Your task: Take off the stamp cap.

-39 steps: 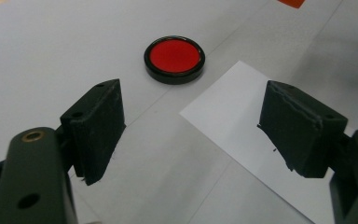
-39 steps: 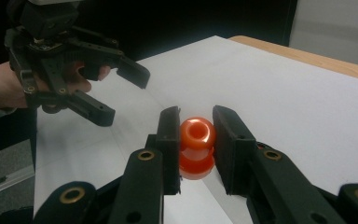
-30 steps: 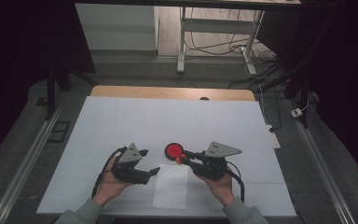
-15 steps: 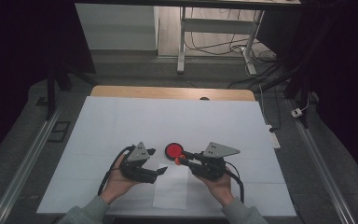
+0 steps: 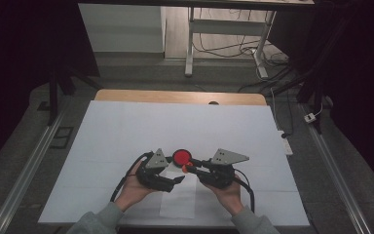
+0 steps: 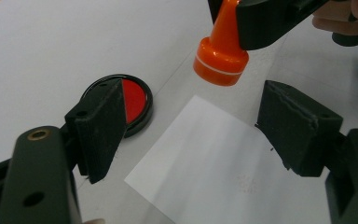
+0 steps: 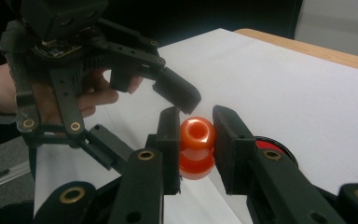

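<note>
The right tool (image 7: pixel 196 135) squeezes an orange stamp (image 7: pixel 196 145) above the white paper (image 6: pixel 223 172). The left tool (image 6: pixel 191 135) is open, its jaws just closing a little around nothing, near the red ink pad (image 6: pixel 133 100).

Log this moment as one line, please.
right gripper: shut on orange stamp | left gripper: open, jaws just closing slightly, nothing between | red ink pad: beside paper sheet

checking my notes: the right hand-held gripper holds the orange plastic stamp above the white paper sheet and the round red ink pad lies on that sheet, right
Not quite. The round red ink pad lies on the white table cover beside the white paper sheet, not on it, as the left gripper view shows. The right hand-held gripper does hold the orange plastic stamp above the sheet.
</note>
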{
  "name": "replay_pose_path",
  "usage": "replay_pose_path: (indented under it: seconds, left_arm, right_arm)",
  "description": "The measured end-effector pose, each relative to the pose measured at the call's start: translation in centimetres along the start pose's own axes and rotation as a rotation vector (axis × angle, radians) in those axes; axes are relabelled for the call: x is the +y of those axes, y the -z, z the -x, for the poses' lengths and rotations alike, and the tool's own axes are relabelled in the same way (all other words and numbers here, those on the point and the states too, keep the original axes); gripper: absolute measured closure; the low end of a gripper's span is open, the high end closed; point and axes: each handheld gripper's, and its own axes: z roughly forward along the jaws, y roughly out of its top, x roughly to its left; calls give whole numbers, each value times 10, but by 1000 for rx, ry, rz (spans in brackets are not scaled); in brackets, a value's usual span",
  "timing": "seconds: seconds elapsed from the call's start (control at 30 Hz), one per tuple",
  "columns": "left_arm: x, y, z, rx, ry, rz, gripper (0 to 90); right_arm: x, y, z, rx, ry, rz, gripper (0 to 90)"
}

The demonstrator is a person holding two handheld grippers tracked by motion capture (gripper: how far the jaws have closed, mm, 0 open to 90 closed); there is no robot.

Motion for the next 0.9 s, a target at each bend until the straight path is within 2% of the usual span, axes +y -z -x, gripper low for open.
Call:
replay_pose_path:
  seconds: [0.53,0.9]
  left_arm:
    - [7,-10,5,-13,-14,-2,255]
    - [9,-19,8,-3,-39,-28,367]
  right_arm:
    - [0,0,0,0,-1,0,720]
    - [-1,-1,0,0,-4,-8,720]
